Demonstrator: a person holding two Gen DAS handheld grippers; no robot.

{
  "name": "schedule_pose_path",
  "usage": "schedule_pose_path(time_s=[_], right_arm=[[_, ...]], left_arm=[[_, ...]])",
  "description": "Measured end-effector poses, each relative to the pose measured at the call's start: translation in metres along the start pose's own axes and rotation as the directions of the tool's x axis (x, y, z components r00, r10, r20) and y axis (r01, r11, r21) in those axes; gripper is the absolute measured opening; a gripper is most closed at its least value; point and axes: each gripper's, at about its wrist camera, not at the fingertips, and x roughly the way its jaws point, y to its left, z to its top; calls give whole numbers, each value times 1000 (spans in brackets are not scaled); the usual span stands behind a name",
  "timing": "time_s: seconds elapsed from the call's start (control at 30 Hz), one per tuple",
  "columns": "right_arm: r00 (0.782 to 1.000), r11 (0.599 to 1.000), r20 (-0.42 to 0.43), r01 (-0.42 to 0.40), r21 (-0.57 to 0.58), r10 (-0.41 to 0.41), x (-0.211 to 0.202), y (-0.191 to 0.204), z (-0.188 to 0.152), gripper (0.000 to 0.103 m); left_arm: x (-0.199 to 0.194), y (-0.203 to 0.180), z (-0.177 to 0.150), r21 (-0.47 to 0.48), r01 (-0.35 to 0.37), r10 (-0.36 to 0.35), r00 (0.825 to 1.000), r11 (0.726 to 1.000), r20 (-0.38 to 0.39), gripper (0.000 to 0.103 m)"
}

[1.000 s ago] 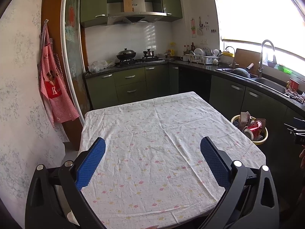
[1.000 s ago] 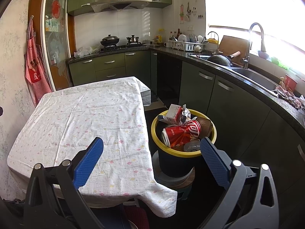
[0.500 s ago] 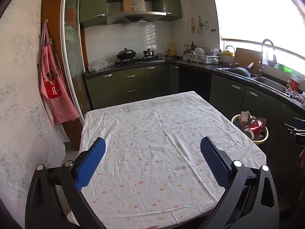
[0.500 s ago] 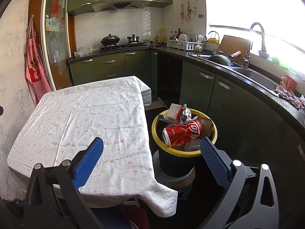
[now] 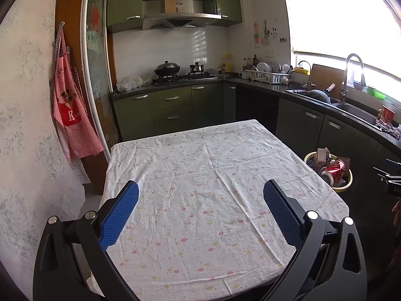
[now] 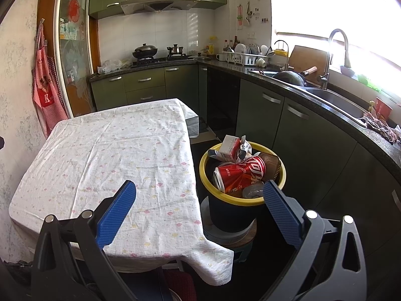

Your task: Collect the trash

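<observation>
Trash [image 6: 239, 173] filled the bin [image 6: 282, 175] right of the surface [image 5: 200, 188], which looked bare. Both the left gripper [image 5: 200, 209] and the right gripper [image 6: 199, 207] had jaws spread, holding nothing. Collecting seemed finished; next probably only checking for leftovers.

A red checked apron [image 5: 72, 115] hangs on the wall at left. A wok [image 5: 167, 69] stands on the stove, a dish rack [image 5: 266, 75] on the counter, a tall faucet [image 5: 352, 75] over the sink

Left tool [image 5: 200, 195] and right tool [image 6: 199, 195] both gape empty.
</observation>
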Motion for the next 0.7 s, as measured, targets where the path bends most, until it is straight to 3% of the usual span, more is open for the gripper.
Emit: schedule_pose_path(time_s=[0.47, 0.7], right_arm=[[1000, 1000, -5, -2, -3, 2, 1, 0, -1, 97], [1000, 1000, -11, -1, -5, 1, 2, 0, -1, 97]], left_arm=[[2, -4, 1, 3, 2, -2, 1000, 1000, -1, 98], [7, -4, 2, -17, 37, -38, 999, 999, -15, 98]])
